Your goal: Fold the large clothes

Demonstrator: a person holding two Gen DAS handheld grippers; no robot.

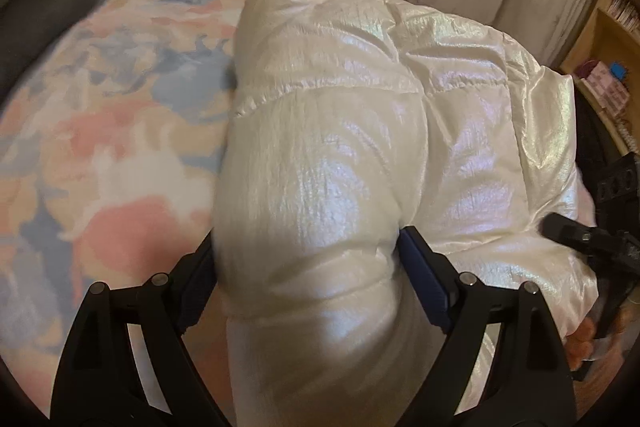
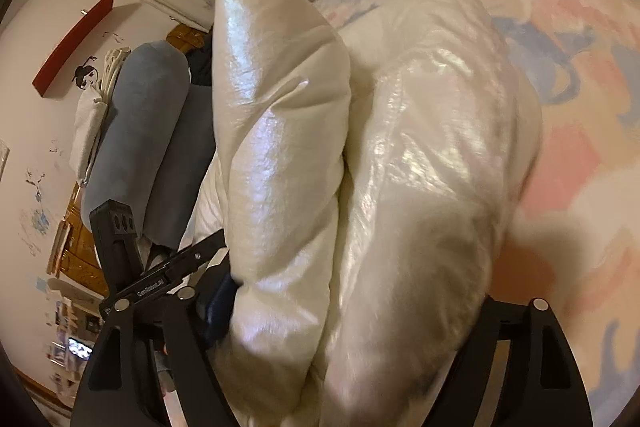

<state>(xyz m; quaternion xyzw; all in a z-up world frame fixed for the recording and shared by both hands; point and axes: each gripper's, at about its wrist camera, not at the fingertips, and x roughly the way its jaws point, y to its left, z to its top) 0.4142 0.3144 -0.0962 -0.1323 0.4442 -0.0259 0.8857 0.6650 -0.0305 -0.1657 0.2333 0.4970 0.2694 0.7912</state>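
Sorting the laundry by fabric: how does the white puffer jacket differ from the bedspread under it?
The puffer jacket is glossy, pearly white and puffy, bunched in thick quilted folds; the bedspread is matte, lies flat and carries pink, blue and peach blotches. Both are soft textiles on the bed.

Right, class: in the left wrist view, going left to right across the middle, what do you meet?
Pastel pink-and-blue patterned bedspread → shiny pearl-white padded jacket → wooden shelf unit.
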